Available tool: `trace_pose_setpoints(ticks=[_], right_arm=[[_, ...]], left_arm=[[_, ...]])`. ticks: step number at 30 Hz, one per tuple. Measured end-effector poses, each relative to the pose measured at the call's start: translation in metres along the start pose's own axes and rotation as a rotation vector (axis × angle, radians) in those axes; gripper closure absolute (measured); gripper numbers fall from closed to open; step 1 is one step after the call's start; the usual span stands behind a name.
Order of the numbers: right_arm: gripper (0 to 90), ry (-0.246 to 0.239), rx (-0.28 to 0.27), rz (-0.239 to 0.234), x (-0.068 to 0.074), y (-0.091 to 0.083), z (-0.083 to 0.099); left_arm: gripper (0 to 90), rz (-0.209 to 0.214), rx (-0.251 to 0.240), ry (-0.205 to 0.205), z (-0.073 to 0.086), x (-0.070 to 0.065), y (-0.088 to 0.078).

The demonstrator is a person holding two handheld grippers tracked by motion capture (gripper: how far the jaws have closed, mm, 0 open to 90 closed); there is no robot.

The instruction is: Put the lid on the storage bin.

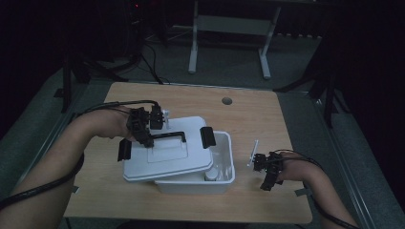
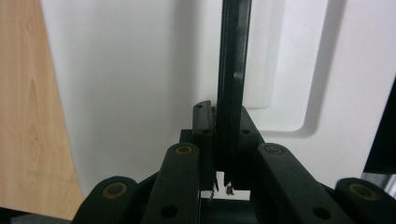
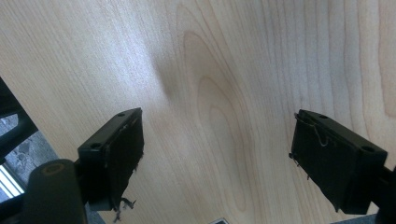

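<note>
While the white lid (image 1: 167, 152) sits askew across the white bin (image 1: 224, 181) mid-tabletop (image 1: 267, 124), its black handle (image 1: 167, 135) is pinched between the left gripper (image 1: 145, 138) fingers (image 2: 203, 122). Lifting looks best done straight and level, so the lid's dangling latches clear the rim. Well apart to the right, the right gripper (image 1: 266, 177) hovers over bare wood, fingers (image 3: 116, 154) spread.

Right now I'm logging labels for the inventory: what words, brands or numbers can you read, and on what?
None can be read. The white lid, the white bin, the table and both grippers, left and right, show no legible text.
</note>
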State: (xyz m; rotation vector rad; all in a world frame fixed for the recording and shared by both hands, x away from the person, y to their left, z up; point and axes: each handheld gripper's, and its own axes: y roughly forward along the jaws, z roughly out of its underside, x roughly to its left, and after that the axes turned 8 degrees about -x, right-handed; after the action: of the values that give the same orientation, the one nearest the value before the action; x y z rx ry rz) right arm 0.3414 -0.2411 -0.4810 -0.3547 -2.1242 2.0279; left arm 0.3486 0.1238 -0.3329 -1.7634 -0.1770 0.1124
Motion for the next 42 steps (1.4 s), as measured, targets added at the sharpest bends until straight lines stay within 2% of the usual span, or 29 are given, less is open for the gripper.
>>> trace_pose_setpoints(ticks=[5, 10, 16, 19, 23, 24, 32, 38, 42], right_arm=[[16.6, 0.0, -0.002, -0.001, 0.0, 0.0, 0.001], [16.6, -0.001, 0.001, 0.0, 0.0, 0.002, 0.003], [16.6, 0.004, 0.004, -0.002, 0.002, 0.003, 0.005], [16.6, 0.005, 0.003, -0.005, 0.002, 0.004, 0.007], [16.6, 0.003, 0.005, -0.003, 0.001, 0.004, 0.008], [16.6, 0.002, 0.004, -0.005, 0.001, 0.004, 0.008], [16.8, 0.0, 0.0, -0.002, 0.001, 0.004, 0.008], [16.8, -0.004, 0.002, -0.002, 0.001, 0.005, 0.006], [16.8, -0.009, 0.007, -0.001, 0.002, 0.006, 0.003]], left_arm=[[83.4, 0.001, 0.016, 0.029, -0.013, -0.002, 0.008], [83.5, 0.012, 0.008, 0.038, -0.023, 0.0, 0.012], [83.4, 0.02, -0.006, 0.089, -0.046, -0.002, 0.023], [83.4, 0.026, -0.001, 0.106, -0.055, -0.002, 0.028], [83.4, 0.041, 0.008, 0.109, -0.064, -0.001, 0.034], [83.4, 0.038, 0.012, 0.124, -0.065, -0.001, 0.036], [83.4, 0.065, 0.016, 0.112, -0.068, 0.003, 0.049], [83.4, 0.068, 0.022, 0.119, -0.068, 0.005, 0.051], [83.3, 0.084, 0.016, 0.106, -0.067, 0.008, 0.053]])
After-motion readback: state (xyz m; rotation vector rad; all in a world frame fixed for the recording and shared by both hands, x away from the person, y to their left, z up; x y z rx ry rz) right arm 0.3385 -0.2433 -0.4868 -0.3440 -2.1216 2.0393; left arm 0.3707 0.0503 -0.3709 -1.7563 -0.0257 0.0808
